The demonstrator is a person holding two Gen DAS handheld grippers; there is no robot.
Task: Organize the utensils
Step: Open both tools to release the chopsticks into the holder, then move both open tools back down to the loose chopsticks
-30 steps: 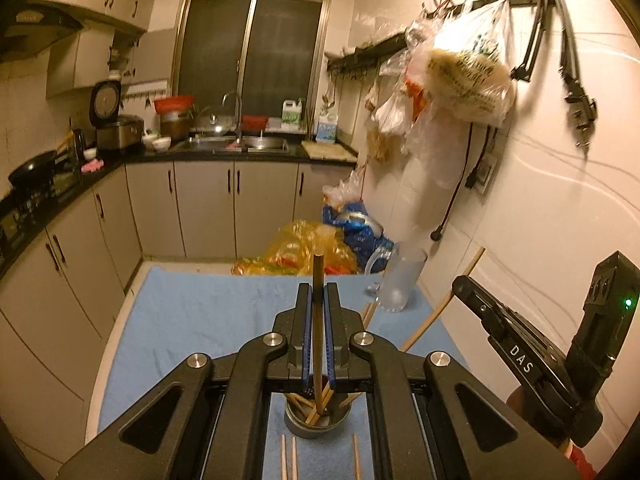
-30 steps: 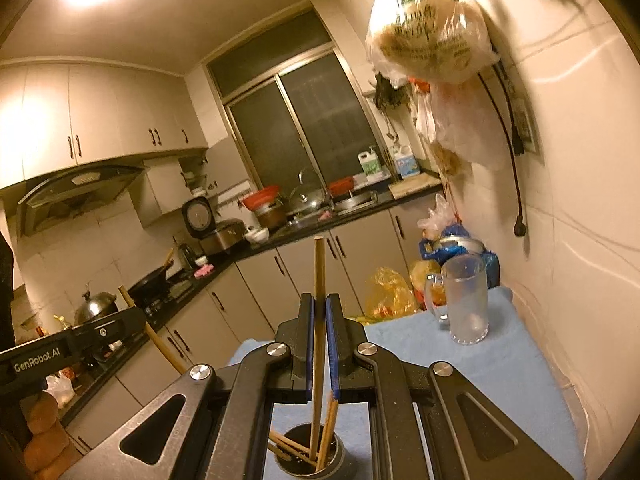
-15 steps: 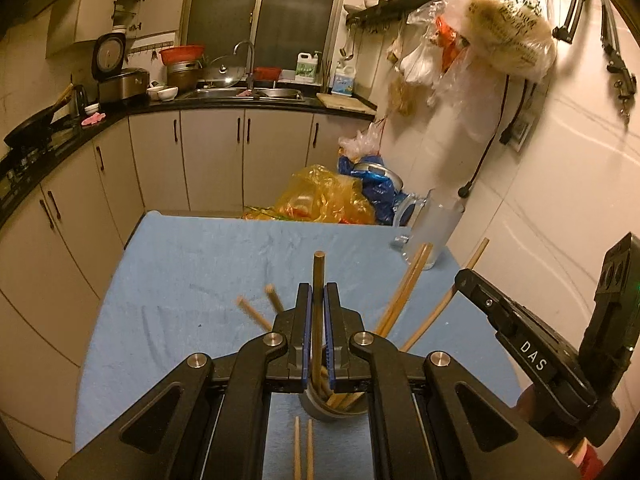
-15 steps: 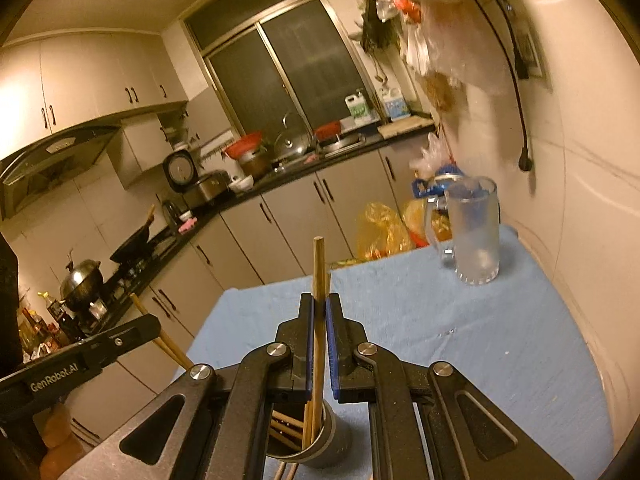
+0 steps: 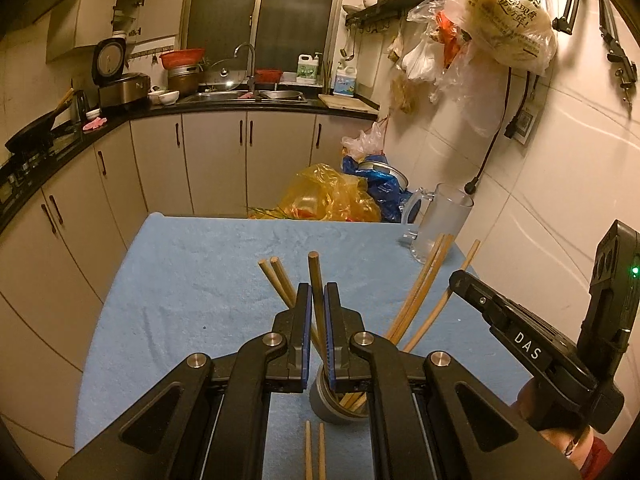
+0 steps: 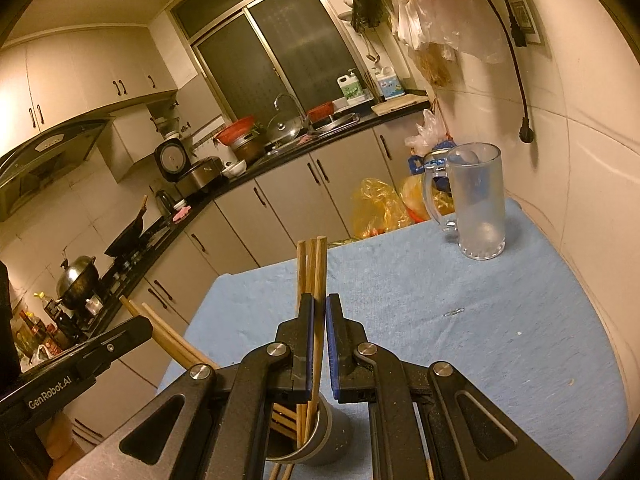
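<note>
Kitchen cupboards and a sink stand behind the worktop (image 5: 168,280), which has a blue cloth on it. A frosted glass mug (image 6: 478,204) sits at the far end by the wall. Near the front stands a round metal cup (image 5: 334,404) full of chopsticks. The left tongs (image 5: 318,312) pinch one chopstick (image 5: 315,276) above the cup. The right tongs (image 6: 319,320) pinch another chopstick (image 6: 319,276) there too. Only the left view shows two loose chopsticks (image 5: 314,452) lying on the cloth.

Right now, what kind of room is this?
A home kitchen, most likely: there is a sink with a tap on the counter, a rice cooker beside it, and a wok on the stove.
</note>
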